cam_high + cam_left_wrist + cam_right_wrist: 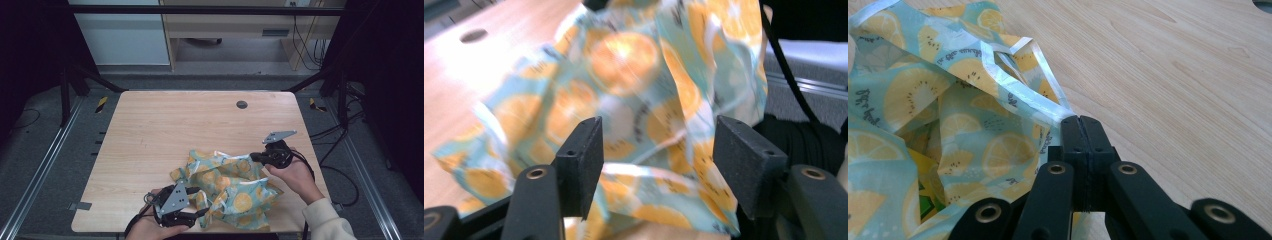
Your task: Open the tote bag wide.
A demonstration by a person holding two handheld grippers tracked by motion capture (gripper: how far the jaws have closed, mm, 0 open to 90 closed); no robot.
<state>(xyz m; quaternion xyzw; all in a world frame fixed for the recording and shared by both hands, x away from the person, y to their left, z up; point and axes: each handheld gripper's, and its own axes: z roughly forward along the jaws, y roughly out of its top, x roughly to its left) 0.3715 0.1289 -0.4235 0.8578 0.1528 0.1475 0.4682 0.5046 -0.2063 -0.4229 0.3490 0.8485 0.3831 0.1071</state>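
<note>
— Wooden table in the high view: where is the bag lying?
— Citrus-print bag is sitting crumpled toward 5 o'clock, between 2 grippers.
— Left gripper view?
— Left gripper is gaping, cloth between its jaws unpinched.
— Right gripper view?
— Right gripper is clamping the bag's white-edged hem at 11 o'clock.

The high view is looking forward and down over the table; both gripper views are sitting close, seemingly sharing the cloth.
</note>
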